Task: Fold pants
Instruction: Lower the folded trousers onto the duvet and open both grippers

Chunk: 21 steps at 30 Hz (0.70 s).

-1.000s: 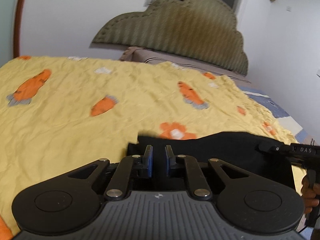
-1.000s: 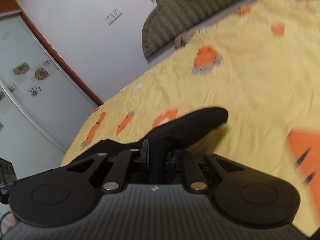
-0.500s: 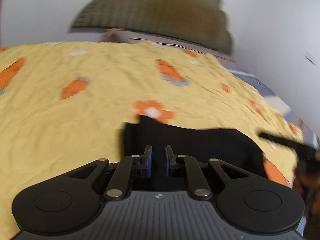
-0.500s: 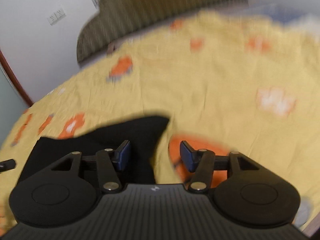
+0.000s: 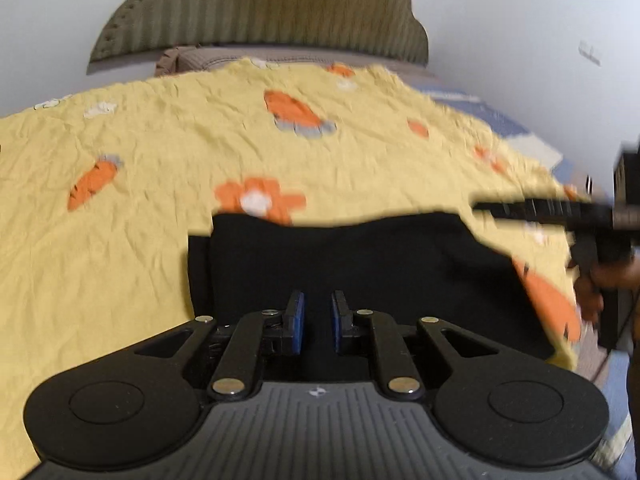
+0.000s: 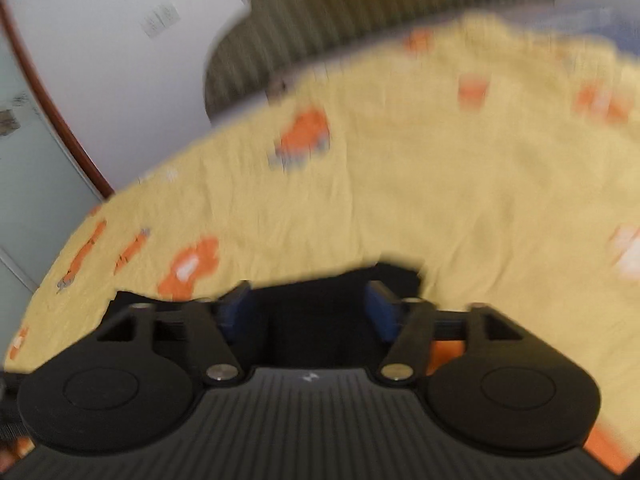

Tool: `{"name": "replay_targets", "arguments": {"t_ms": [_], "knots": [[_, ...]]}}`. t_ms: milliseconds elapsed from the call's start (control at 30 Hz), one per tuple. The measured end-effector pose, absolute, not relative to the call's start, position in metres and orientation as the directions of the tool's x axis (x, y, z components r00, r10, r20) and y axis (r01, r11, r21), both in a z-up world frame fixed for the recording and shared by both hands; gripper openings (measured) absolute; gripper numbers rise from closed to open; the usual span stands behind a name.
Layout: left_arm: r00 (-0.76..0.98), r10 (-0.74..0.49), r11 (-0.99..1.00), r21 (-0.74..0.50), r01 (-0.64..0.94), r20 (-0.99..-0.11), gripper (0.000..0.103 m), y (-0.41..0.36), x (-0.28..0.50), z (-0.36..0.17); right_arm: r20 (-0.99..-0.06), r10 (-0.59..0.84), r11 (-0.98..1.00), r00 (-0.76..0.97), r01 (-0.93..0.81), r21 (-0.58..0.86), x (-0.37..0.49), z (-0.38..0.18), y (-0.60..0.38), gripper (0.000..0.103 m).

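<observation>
Black pants (image 5: 360, 260) lie folded into a flat rectangle on the yellow bedspread (image 5: 160, 140). My left gripper (image 5: 317, 322) is above their near edge, its blue pads a narrow gap apart; I cannot tell whether cloth is between them. In the right wrist view the pants (image 6: 312, 320) show dark between the fingers of my right gripper (image 6: 308, 312), which is wide open and holds nothing. The right gripper also shows at the right edge of the left wrist view (image 5: 560, 212), blurred, just beyond the pants' far right corner.
The bedspread has orange carrot and flower prints. A padded olive headboard (image 5: 260, 12) stands at the far end against a white wall. The bed's right edge (image 5: 560, 352) drops off beside the pants. A glass door with a red-brown frame (image 6: 48, 120) is at the left.
My right gripper has let go of the pants and opened wide, moving off to the right. The pants now lie flat. My left gripper has kept its narrow gap and risen slightly.
</observation>
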<state>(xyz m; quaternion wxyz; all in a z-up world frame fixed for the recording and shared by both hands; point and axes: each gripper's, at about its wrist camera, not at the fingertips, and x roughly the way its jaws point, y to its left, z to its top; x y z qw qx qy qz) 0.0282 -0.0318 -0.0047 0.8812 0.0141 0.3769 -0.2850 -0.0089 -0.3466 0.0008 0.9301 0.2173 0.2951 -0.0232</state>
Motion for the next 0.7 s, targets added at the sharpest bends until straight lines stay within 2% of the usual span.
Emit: {"name": "replay_targets", "arguments": {"t_ms": [67, 100, 167, 233, 300, 367, 467, 600, 633, 700], "knots": [[0.545, -0.487, 0.846, -0.215, 0.488, -0.682, 0.014, -0.037, 0.043, -0.007, -0.588, 0.055, 0.911, 0.807, 0.200, 0.360, -0.017, 0.001, -0.361, 0.073], [0.539, -0.483, 0.848, -0.216, 0.483, -0.690, 0.015, -0.041, 0.050, -0.010, -0.602, 0.093, 0.890, 0.793, 0.205, 0.407, -0.017, -0.006, -0.374, 0.073], [0.519, -0.456, 0.860, -0.208, 0.466, -0.723, 0.015, -0.046, 0.062, -0.023, -0.579, 0.237, 0.780, 0.780, 0.203, 0.593, -0.015, -0.029, -0.401, 0.071], [0.538, -0.454, 0.862, -0.196, 0.468, -0.711, 0.015, -0.046, 0.060, -0.030, -0.504, 0.359, 0.657, 0.785, 0.172, 0.734, -0.013, -0.051, -0.418, 0.071], [0.560, -0.435, 0.857, -0.133, 0.498, -0.705, 0.015, -0.052, 0.053, -0.032, -0.509, 0.366, 0.625, 0.779, 0.199, 0.755, -0.002, -0.066, -0.423, 0.052], [0.577, -0.411, 0.854, -0.077, 0.515, -0.705, 0.015, -0.058, 0.049, -0.033, -0.520, 0.337, 0.620, 0.784, 0.231, 0.750, 0.010, -0.075, -0.426, 0.017], [0.588, -0.395, 0.853, -0.044, 0.521, -0.706, 0.015, -0.063, 0.047, -0.034, -0.528, 0.302, 0.665, 0.794, 0.221, 0.713, 0.029, -0.074, -0.422, 0.014], [0.581, -0.398, 0.865, -0.078, 0.496, -0.710, 0.015, -0.061, 0.049, -0.030, -0.581, 0.193, 0.830, 0.791, 0.184, 0.527, 0.043, -0.050, -0.397, 0.013], [0.580, -0.402, 0.869, -0.094, 0.486, -0.708, 0.015, -0.061, 0.049, -0.027, -0.626, 0.153, 0.859, 0.765, 0.210, 0.467, 0.045, -0.051, -0.394, 0.021], [0.574, -0.440, 0.859, -0.138, 0.493, -0.690, 0.015, -0.060, 0.050, -0.021, -0.645, 0.134, 0.858, 0.753, 0.237, 0.455, 0.040, -0.049, -0.398, 0.022]]}}
